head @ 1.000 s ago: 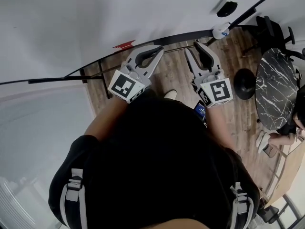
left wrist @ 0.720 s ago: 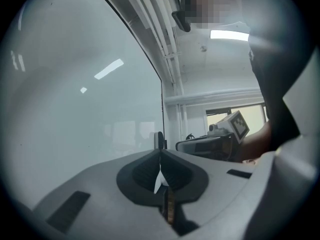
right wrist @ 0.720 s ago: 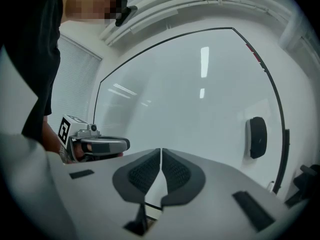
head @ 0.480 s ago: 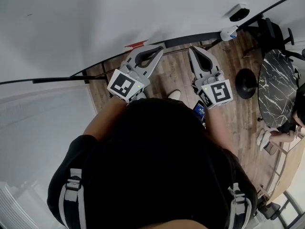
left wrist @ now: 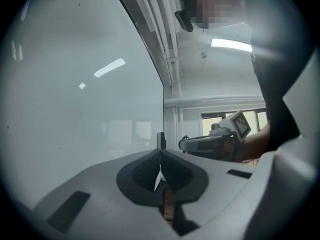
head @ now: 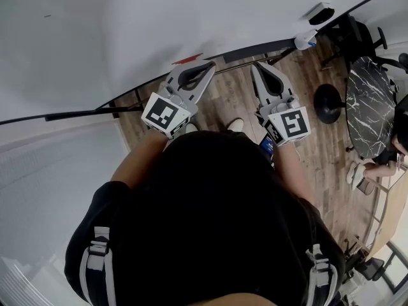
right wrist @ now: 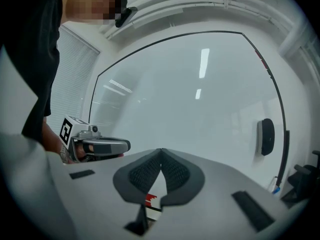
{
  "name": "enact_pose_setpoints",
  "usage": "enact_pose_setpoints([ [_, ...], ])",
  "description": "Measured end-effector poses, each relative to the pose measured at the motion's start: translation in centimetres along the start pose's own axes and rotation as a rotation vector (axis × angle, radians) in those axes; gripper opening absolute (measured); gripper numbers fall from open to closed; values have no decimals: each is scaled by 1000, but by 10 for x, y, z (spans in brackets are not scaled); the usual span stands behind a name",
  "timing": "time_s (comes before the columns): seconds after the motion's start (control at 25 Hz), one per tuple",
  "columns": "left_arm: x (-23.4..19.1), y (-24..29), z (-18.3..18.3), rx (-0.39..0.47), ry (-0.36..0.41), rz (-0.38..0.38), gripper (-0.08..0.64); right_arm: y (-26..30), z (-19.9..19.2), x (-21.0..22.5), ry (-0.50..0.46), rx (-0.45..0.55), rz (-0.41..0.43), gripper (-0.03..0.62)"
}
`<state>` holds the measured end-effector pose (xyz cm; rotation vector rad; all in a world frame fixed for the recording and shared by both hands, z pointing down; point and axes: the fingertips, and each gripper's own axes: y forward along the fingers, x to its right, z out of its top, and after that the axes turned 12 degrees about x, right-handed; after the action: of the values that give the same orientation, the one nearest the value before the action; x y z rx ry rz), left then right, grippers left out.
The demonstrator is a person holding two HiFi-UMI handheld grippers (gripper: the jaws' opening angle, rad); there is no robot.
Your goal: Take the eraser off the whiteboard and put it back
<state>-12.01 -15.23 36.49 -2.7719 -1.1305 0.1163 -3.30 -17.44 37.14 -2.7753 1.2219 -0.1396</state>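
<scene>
While both tools point level toward the board, neither carries anything. Far left is the whiteboard (head: 95,37) – a big glossy white sheet w/ a thin dark frame, ceiling lights mirrored in its sheen.

The left tool (head: 209,66) has a pale grey plastic shell and black ribbed pads. Its jaws are pressed together at the tips w/ nothing between, which the left gripper view (left wrist: 160,151) confirms. A black-on-white marker cube (head: 167,113) sits at its back. The tip is near the board's lower edge; contact can't be judged. Just beside it, at that edge, is a small red bit (head: 186,59), too small to identify.

The right tool (head: 260,67) is the same build, w/ jaws closed tight and empty (right wrist: 160,151).

The eraser (head: 320,13) is a dark, rounded oblong block. It's stuck flat on the whiteboard near the lower right corner, close to the frame – right of both tools and well apart from them. The right gripper view shows it as an upright oval (right wrist: 267,136). Below it, at the end of the board's dark ledge, is a small white-and-blue item (head: 306,41).

Under the tools is a wood-plank floor (head: 229,97), w/ matte brown boards. Far right is a round table (head: 370,107) w/ a dark marbled top.
</scene>
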Motion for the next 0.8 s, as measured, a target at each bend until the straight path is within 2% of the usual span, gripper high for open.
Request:
enact_pose_setpoints([
  [0.8, 9, 5, -4, 8, -21, -75, 5, -12, 2, -7, -39, -17, -64, 3],
])
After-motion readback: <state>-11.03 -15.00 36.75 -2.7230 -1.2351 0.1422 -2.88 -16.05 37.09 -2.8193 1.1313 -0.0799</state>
